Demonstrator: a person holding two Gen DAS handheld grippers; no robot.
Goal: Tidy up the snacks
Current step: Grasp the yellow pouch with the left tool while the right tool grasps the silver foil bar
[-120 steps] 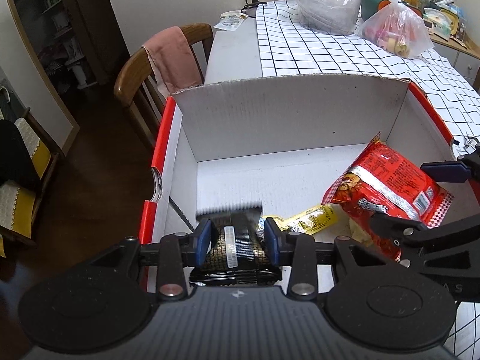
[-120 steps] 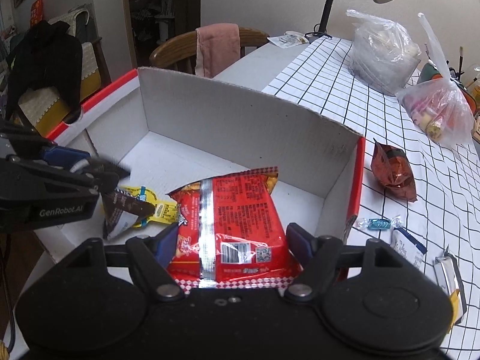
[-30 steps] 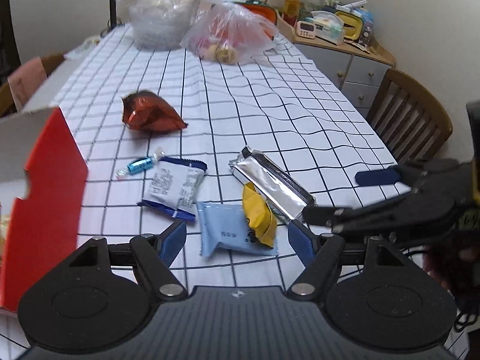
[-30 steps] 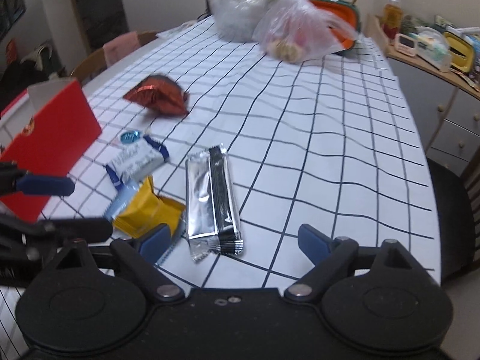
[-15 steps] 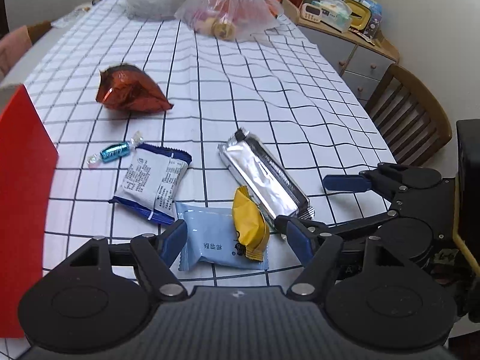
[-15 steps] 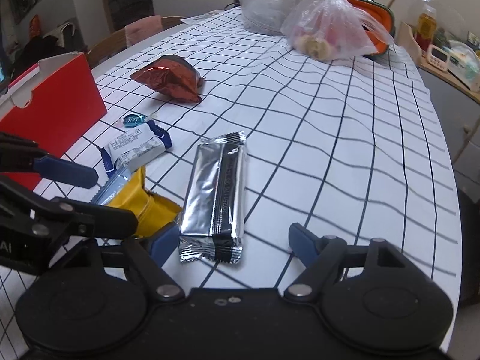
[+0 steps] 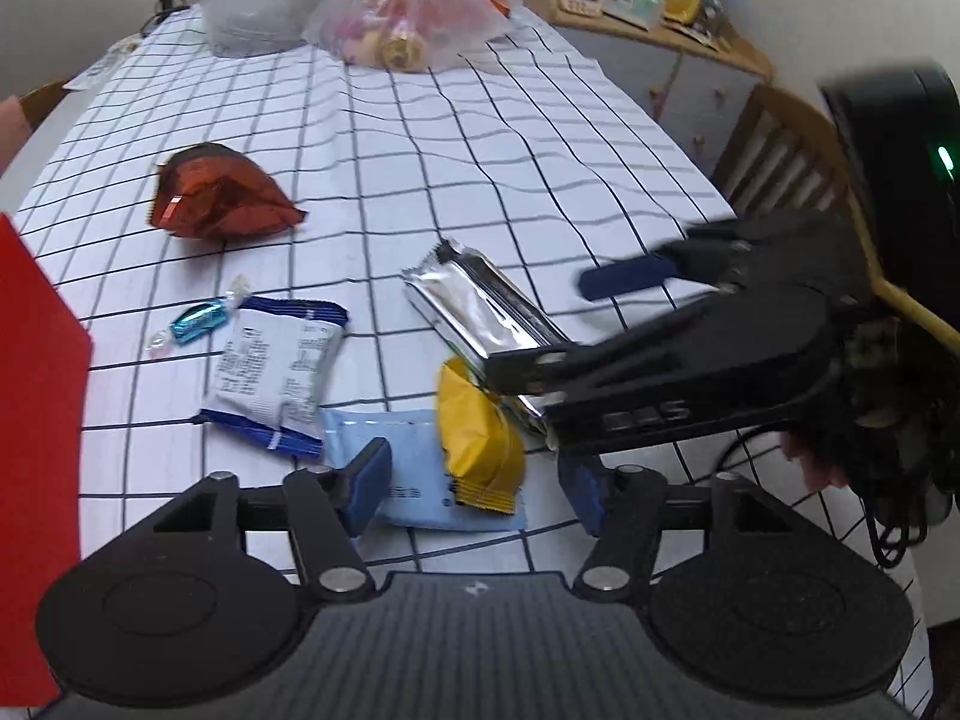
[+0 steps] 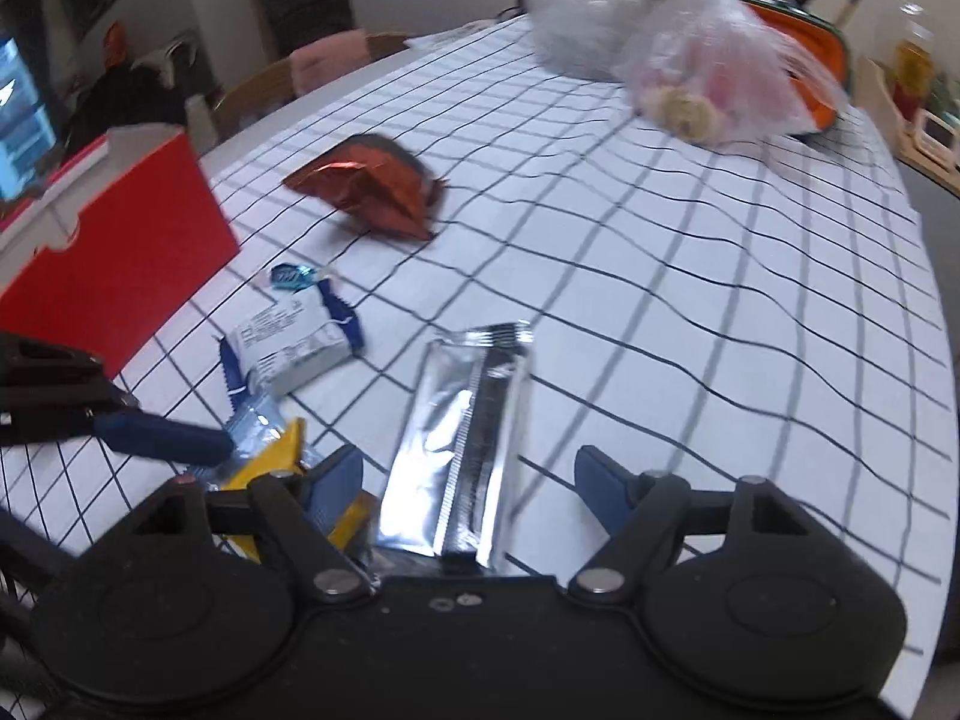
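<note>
Snacks under both our grippers on the checked tablecloth (image 7: 540,138).
Our left gripper (image 7: 474,492), fingers apart, straddles the light blue packet (image 7: 414,480) and yellow packet (image 7: 477,438); our right gripper (image 8: 468,480), fingers spread, straddles the silver bar (image 8: 468,420), beside the red box (image 8: 120,252).

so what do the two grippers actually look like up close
Both are matte black plastic. The left gripper and right gripper each have two round discs at the base, angular linkage arms with silver pivot screws, and dark blue finger pads. The right one's side carries embossed lettering, too blurred to read.
</note>
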